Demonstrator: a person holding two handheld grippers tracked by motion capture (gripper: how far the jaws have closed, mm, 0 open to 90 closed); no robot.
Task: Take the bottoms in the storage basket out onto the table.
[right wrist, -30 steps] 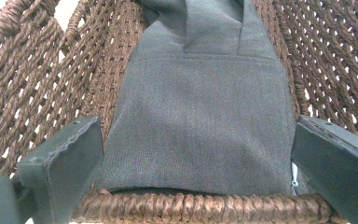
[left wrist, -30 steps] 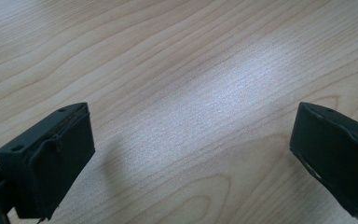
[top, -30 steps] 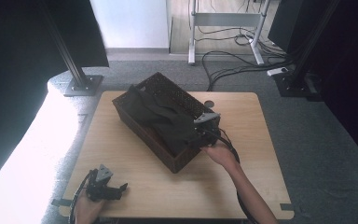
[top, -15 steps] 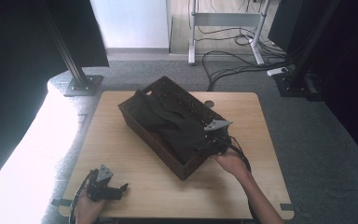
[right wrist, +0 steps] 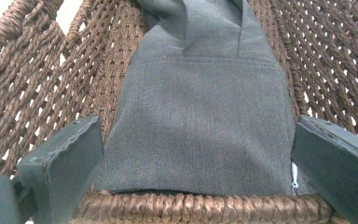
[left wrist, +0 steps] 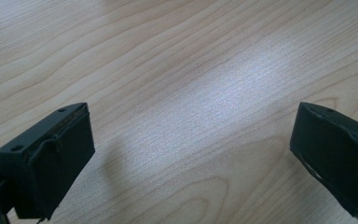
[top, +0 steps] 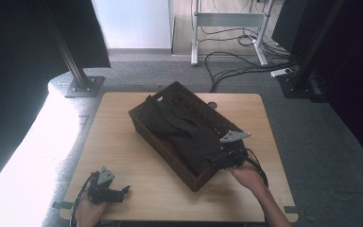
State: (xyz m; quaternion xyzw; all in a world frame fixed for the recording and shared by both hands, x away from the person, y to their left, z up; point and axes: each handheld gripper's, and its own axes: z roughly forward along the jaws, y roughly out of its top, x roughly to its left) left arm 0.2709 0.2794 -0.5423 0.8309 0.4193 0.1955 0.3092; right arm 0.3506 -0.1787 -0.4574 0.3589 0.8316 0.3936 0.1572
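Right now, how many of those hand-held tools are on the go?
2. The left tool hovers open over the table's near-left corner. The right tool sits open at the basket's near end, straddling the dark cloth inside it.

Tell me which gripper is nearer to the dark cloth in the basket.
Right. The right gripper is at the basket's near end, jaws open on either side of the dark cloth. The left gripper sits open over bare table, well away.

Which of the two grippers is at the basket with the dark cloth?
The right gripper, at the wicker basket's near end, fingers open either side of the dark cloth. The left gripper hovers over bare table.
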